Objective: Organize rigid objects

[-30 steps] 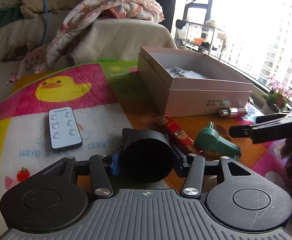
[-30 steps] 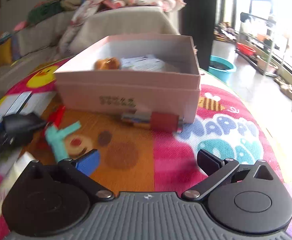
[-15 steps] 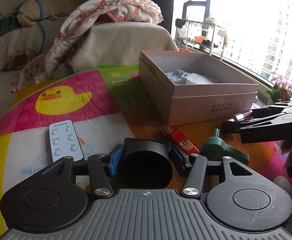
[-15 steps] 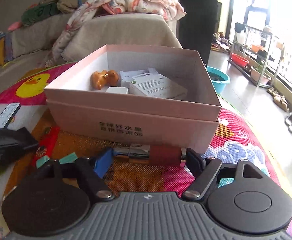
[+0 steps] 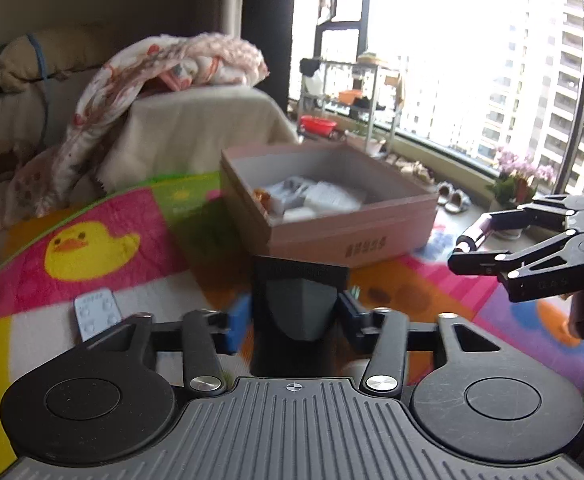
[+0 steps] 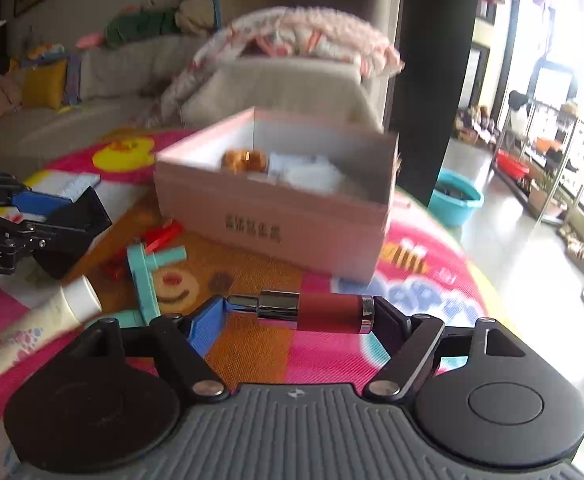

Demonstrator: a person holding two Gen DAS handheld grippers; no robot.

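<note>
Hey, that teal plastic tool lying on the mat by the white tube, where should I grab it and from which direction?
Take the teal tool by its long straight bar, coming down from above with the jaws across the bar's narrow width. It lies flat on the mat, so no side gets underneath. Stay midway along the bar, away from the crosspiece and the white tube beside it.

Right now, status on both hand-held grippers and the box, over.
Left hand-held gripper shut on black block. Right hand-held gripper shut on red tube, lifted off mat. Pink box open ahead, part full. Nothing in the way.
</note>
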